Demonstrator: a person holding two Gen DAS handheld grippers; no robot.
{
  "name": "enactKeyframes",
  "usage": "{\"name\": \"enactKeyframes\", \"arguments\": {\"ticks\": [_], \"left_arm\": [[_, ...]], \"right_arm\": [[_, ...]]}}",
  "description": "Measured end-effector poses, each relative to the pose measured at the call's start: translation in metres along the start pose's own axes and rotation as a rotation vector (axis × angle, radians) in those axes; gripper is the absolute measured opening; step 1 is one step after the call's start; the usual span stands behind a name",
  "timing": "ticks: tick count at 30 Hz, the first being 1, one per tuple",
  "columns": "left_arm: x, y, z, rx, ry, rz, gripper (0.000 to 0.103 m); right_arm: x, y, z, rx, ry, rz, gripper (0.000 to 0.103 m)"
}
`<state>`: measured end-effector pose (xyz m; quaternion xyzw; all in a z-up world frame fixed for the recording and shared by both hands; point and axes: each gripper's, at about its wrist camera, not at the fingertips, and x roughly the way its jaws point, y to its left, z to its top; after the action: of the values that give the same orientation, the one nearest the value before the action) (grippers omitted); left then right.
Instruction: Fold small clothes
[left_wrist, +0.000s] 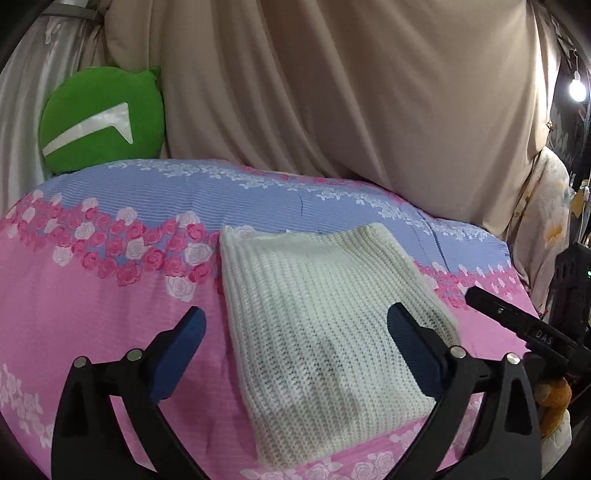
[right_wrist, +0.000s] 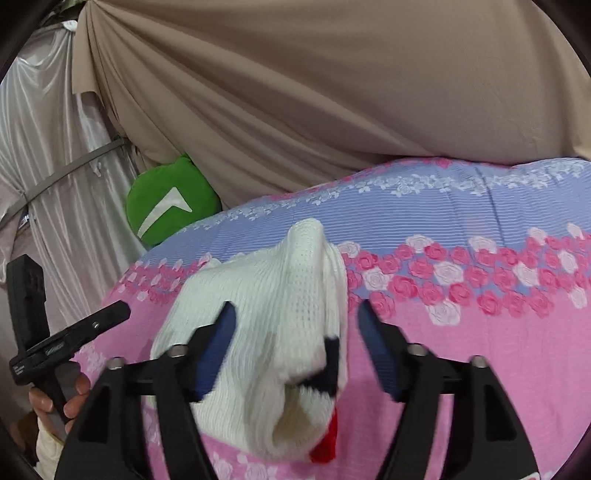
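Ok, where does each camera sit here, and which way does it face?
Left wrist: on the left gripper, looking across the folded white knit garment; the right gripper shows at right.
Right wrist: on the right gripper, above the same garment; the left gripper shows at left.
Shared: floral bedsheet, green cushion.

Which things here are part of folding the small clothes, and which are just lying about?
Part of the job:
white knitted garment
left gripper, open
right gripper, open
floral bedspread, the folding surface

Just lying about:
green cushion
beige drape
silver curtain
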<state>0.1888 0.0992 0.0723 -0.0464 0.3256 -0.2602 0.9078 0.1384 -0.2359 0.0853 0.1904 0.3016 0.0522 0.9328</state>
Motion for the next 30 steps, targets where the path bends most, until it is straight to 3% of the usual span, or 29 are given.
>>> {"name": "enactKeyframes", "arguments": {"ticks": [2, 5, 6, 8, 9, 10, 12, 16, 17, 19, 20, 22, 23, 26, 27, 28, 30], "left_arm": [[0.025, 0.012, -0.002, -0.057, 0.066, 0.001, 0.096], [0.059, 0.036, -0.009, -0.168, 0.184, -0.083, 0.095], [0.068, 0.042, -0.011, -0.198, 0.204, -0.094, 0.085], [0.080, 0.046, -0.014, -0.220, 0.226, -0.140, 0.072], [0.080, 0.045, -0.013, -0.219, 0.213, -0.143, 0.064], [0.076, 0.039, -0.010, -0.192, 0.187, -0.144, 0.052], [0.063, 0.026, -0.003, -0.140, 0.132, -0.148, 0.045], [0.042, 0.000, 0.003, -0.059, 0.038, -0.201, 0.045], [0.047, -0.006, 0.000, -0.032, 0.047, -0.180, 0.046], [0.072, -0.008, -0.009, -0.012, 0.127, -0.119, 0.048], [0.082, -0.003, -0.014, -0.033, 0.147, -0.086, 0.051], [0.075, 0.003, -0.016, -0.079, 0.130, -0.100, 0.054], [0.062, 0.003, -0.014, -0.088, 0.116, -0.088, 0.053], [0.016, -0.010, -0.016, -0.017, 0.015, 0.010, 0.052], [0.003, -0.018, -0.019, 0.008, -0.003, 0.021, 0.052], [-0.003, -0.023, -0.022, 0.022, -0.006, 0.027, 0.052], [-0.001, -0.038, -0.030, 0.057, 0.021, 0.062, 0.052]], "right_arm": [[0.032, -0.016, 0.003, 0.070, 0.083, 0.009, 0.071], [0.072, -0.032, -0.002, 0.151, 0.183, 0.053, 0.071], [0.083, -0.035, -0.006, 0.173, 0.206, 0.088, 0.071], [0.091, -0.034, -0.007, 0.179, 0.203, 0.131, 0.057], [0.088, -0.029, -0.005, 0.154, 0.187, 0.139, 0.040], [0.082, -0.023, -0.002, 0.130, 0.174, 0.135, 0.035], [0.058, -0.008, 0.005, 0.073, 0.096, 0.138, 0.031], [0.018, -0.005, 0.007, 0.029, -0.033, 0.133, 0.031], [0.023, -0.015, 0.004, 0.040, -0.013, 0.099, 0.032], [0.052, -0.042, -0.006, 0.097, 0.107, 0.025, 0.036], [0.059, -0.056, -0.013, 0.146, 0.116, 0.030, 0.041], [0.045, -0.062, -0.014, 0.208, 0.097, 0.082, 0.041], [0.029, -0.055, -0.011, 0.182, 0.058, 0.053, 0.041], [-0.019, -0.024, -0.009, 0.044, -0.056, -0.031, 0.030], [-0.031, -0.013, -0.011, 0.001, -0.073, -0.029, 0.018], [-0.037, 0.001, -0.015, -0.049, -0.075, -0.035, 0.008], [-0.033, 0.018, -0.022, -0.133, -0.045, -0.045, 0.003]]}}
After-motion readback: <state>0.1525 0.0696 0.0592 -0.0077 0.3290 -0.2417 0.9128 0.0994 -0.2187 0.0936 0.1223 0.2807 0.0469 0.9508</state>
